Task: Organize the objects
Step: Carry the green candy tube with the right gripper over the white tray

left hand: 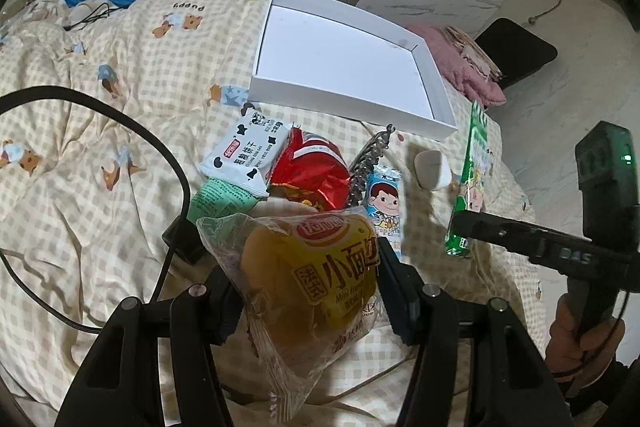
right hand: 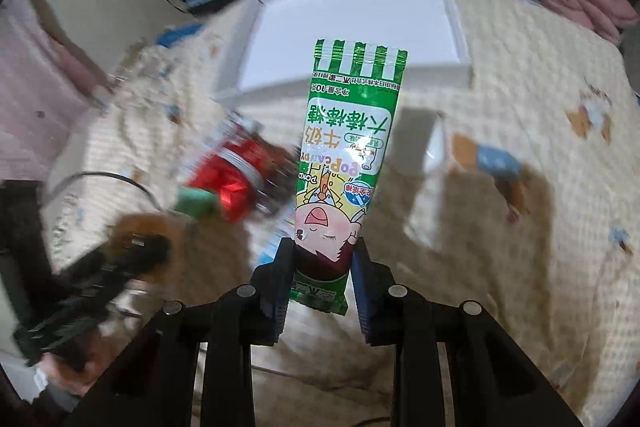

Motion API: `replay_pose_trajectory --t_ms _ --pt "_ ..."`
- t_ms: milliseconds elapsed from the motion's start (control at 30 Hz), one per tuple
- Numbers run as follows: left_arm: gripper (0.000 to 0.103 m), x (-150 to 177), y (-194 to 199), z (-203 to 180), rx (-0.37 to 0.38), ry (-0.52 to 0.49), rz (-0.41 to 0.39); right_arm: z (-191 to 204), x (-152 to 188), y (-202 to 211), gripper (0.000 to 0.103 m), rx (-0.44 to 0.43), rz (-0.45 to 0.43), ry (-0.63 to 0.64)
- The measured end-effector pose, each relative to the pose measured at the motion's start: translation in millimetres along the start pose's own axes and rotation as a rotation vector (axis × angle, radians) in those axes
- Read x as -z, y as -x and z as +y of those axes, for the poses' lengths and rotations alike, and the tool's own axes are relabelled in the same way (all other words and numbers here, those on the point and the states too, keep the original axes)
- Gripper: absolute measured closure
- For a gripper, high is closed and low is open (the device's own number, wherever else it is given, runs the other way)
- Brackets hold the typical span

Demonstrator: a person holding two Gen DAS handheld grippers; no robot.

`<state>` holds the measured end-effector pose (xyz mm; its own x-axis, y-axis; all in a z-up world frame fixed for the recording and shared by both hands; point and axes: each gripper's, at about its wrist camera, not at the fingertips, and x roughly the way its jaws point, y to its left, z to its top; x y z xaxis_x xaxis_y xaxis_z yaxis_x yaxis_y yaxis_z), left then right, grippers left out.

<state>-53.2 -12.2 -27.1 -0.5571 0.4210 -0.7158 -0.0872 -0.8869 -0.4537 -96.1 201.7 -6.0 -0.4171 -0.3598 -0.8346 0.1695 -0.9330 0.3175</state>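
Observation:
My left gripper (left hand: 308,287) is shut on a clear packet of small yellow bread (left hand: 308,287) and holds it above the bed. My right gripper (right hand: 320,267) is shut on the lower end of a green pop candy packet (right hand: 348,155), which stands upright; both also show at the right of the left wrist view (left hand: 472,179). An empty white box lid (left hand: 436,95) lies on the bedspread beyond the snacks, also in the right wrist view (right hand: 456,27). A white biscuit packet (left hand: 248,155), a red packet (left hand: 312,167) and a blue candy packet (left hand: 384,199) lie in a pile.
A dark hair clip (left hand: 368,159) and a small white case (left hand: 430,169) lie near the pile. A black cable (left hand: 160,155) with a plug crosses the checked bedspread at left. A pink towel (left hand: 468,67) and a black stool (left hand: 516,51) stand beyond the bed's right edge.

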Motion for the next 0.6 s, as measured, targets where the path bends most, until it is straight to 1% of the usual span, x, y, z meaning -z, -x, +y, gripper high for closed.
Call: replay_pose_trajectory --t_ms 100,200,367,433,500,567,600 --pt "0.041 0 -1 0 -0.002 0.002 0.002 7 0 -10 0.074 -0.102 0.003 -0.003" --pt "0.041 0 -2 0 -0.006 0.001 0.006 13 6 -27 0.074 -0.167 0.012 -0.004" --pt "0.041 0 -5 0 -0.006 0.005 0.014 16 20 -28 0.073 -0.2 0.016 0.061" --pt "0.041 -1 -6 1 -0.008 0.008 0.021 16 23 -23 0.073 -0.187 -0.002 0.087" --pt "0.041 0 -7 1 -0.009 0.01 0.023 15 24 -17 0.073 -0.176 -0.041 0.109" --pt "0.041 0 -7 1 -0.009 0.008 0.022 15 24 -15 0.073 -0.151 -0.048 0.124" --pt "0.041 0 -7 1 -0.008 0.008 0.021 12 24 -13 0.073 -0.17 -0.049 0.111"
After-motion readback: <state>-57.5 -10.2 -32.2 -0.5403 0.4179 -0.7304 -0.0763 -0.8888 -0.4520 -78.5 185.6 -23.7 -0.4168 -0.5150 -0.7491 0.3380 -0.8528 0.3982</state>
